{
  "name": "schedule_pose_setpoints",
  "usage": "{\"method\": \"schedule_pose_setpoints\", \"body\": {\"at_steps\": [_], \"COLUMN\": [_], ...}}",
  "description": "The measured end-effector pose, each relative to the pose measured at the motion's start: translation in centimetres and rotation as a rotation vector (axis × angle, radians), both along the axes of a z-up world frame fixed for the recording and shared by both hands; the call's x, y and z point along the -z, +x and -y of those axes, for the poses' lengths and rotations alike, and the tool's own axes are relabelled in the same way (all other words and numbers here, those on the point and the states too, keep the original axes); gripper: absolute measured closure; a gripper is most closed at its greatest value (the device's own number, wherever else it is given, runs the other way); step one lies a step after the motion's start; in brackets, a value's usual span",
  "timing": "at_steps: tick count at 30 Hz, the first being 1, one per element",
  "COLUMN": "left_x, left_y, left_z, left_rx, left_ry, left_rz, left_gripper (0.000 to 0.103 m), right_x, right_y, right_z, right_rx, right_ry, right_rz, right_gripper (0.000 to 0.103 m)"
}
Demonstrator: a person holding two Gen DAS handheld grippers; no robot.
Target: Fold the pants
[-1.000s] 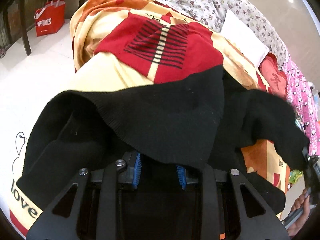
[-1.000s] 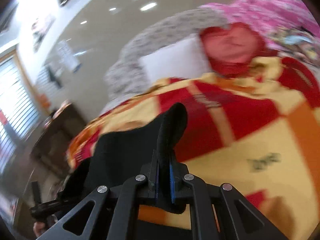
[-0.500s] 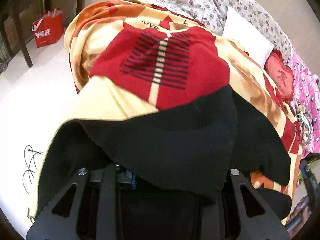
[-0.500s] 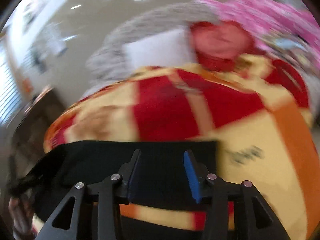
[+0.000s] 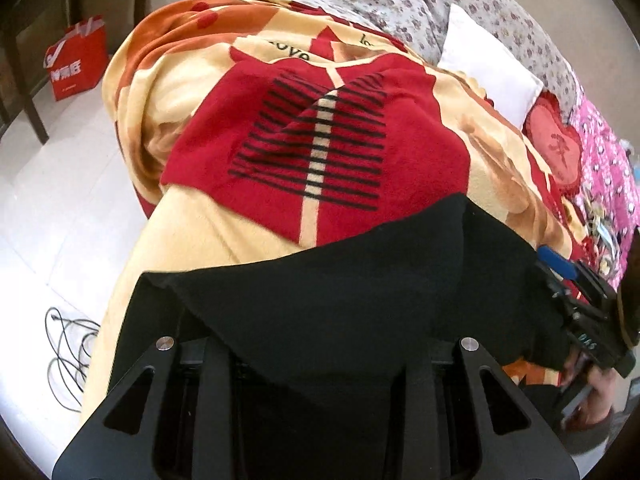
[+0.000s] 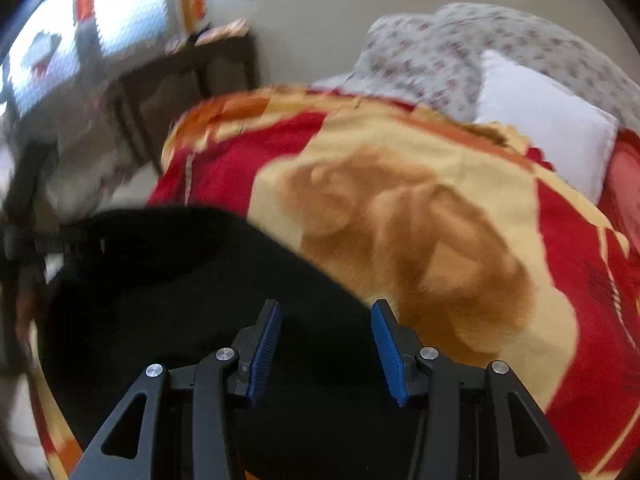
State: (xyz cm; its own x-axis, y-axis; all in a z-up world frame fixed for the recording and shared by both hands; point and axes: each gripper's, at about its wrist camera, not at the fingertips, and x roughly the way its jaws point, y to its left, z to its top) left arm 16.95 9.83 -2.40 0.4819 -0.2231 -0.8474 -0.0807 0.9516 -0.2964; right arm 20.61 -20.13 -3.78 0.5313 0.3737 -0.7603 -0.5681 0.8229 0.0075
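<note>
The black pants (image 5: 344, 292) lie on a red, yellow and orange blanket (image 5: 316, 148) that covers the bed. In the left wrist view the black cloth drapes over my left gripper's fingers and hides them, so I cannot see how the jaws stand. My right gripper (image 6: 325, 344) is open, its blue pads (image 6: 267, 344) apart above the black pants (image 6: 192, 288), with nothing between them. The right gripper also shows at the right edge of the left wrist view (image 5: 576, 292), beside the pants.
A white pillow (image 5: 488, 64) and a floral quilt (image 5: 420, 0) lie at the head of the bed, with pink bedding (image 5: 608, 168) on the right. A red bag (image 5: 76, 64), dark table legs (image 5: 24, 80) and a black cable (image 5: 68, 360) are on the floor at the left.
My right gripper has opened and let go of the pants. The black cloth has settled flatter on the blanket. My left gripper has pulled back toward the near edge, the cloth now covering its fingers.
</note>
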Motion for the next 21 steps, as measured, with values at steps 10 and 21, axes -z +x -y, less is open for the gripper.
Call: {"method": "schedule_pose_setpoints", "body": {"at_steps": [10, 21], "left_x": [0.6, -2.6], "left_y": [2.0, -5.3], "left_z": [0.9, -3.6], "left_rx": [0.029, -0.077], "left_ry": [0.026, -0.009], "left_rz": [0.013, 0.116], "left_gripper": [0.081, 0.081], "right_x": [0.2, -5.0], "right_y": [-0.5, -14.3], "right_z": [-1.1, -0.7], "right_rx": [-0.046, -0.154], "right_ry": [-0.088, 0.083], "right_rz": [0.083, 0.149], "right_gripper": [0.098, 0.099]}}
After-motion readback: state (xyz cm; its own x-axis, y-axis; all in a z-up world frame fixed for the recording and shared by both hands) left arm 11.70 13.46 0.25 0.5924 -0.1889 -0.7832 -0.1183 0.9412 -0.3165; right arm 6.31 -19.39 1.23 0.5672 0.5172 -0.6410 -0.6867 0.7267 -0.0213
